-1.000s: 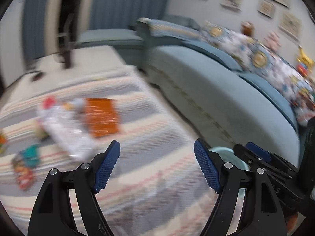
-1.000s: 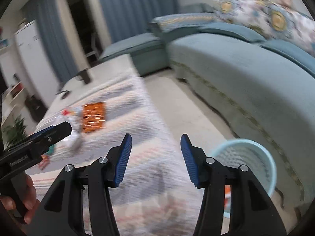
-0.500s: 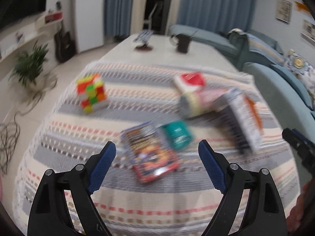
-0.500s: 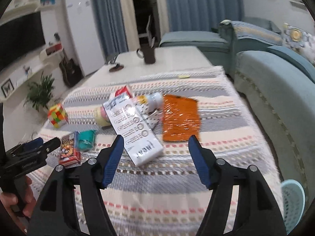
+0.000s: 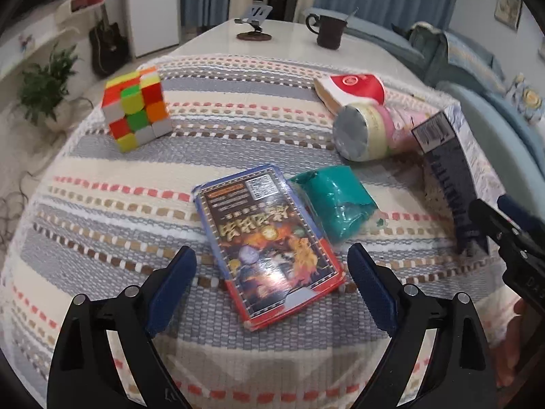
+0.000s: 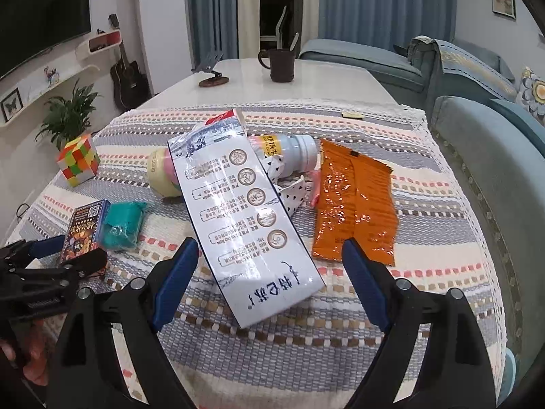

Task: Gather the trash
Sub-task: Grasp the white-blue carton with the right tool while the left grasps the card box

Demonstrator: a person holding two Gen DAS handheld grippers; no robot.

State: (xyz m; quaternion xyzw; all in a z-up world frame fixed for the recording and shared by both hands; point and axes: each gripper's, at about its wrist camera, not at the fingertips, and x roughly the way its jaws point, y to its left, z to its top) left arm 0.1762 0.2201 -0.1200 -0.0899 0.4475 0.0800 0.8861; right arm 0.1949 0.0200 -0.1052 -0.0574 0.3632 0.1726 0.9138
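Observation:
Trash lies on a striped tablecloth (image 5: pixel 102 204). My left gripper (image 5: pixel 270 279) is open and empty, just short of a flat red-and-blue snack packet (image 5: pixel 269 248); a crumpled teal wrapper (image 5: pixel 337 204) lies right of it. My right gripper (image 6: pixel 269 272) is open and empty, over the near end of a long white carton (image 6: pixel 245 218). An orange foil wrapper (image 6: pixel 354 204) lies to its right. A yellow-pink cup (image 5: pixel 368 129), a red-white pack (image 5: pixel 354 87) and a white bottle (image 6: pixel 289 153) lie behind.
A Rubik's cube (image 5: pixel 136 109) stands at the table's left. A dark mug (image 6: pixel 277 63) and a small stand (image 6: pixel 211 75) sit on the bare far end. A blue sofa (image 6: pixel 494 156) runs along the right. The left gripper also shows in the right wrist view (image 6: pixel 44 272).
Both grippers swung left from the sofa and the light-blue basket on the floor to face the table's trash, then moved closer to it. Both stayed open.

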